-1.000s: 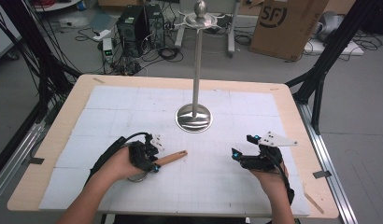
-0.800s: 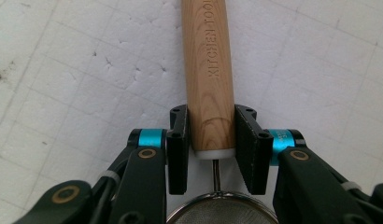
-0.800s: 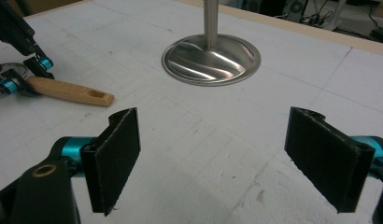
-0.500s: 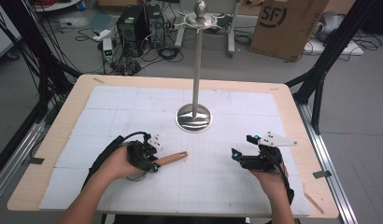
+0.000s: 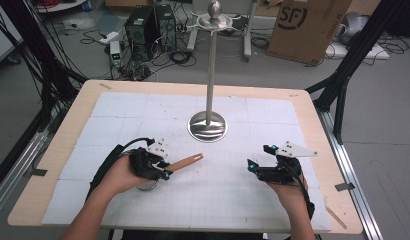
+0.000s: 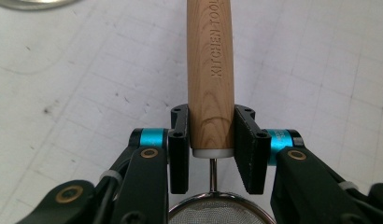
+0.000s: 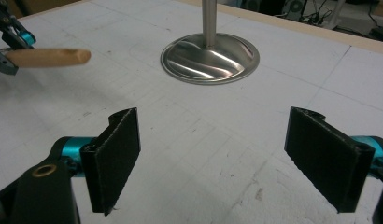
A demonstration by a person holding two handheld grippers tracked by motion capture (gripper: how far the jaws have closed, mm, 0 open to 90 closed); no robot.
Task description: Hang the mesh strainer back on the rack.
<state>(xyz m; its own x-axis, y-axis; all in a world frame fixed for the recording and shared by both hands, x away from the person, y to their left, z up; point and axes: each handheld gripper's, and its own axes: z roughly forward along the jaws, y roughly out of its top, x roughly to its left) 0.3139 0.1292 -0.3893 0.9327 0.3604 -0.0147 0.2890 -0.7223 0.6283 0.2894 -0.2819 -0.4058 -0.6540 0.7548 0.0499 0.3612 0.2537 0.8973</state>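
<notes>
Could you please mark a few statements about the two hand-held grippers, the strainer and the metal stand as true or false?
1. The left hand-held gripper is clamped on the light wooden handle of a small wire-mesh strainer. True.
2. The right hand-held gripper holds the strainer. False: its jaws stand wide apart over bare table.
3. The tall silver metal stand with a round base lies on its side. False: it stands upright.
4. The handle is stamped with lettering. True.
</notes>
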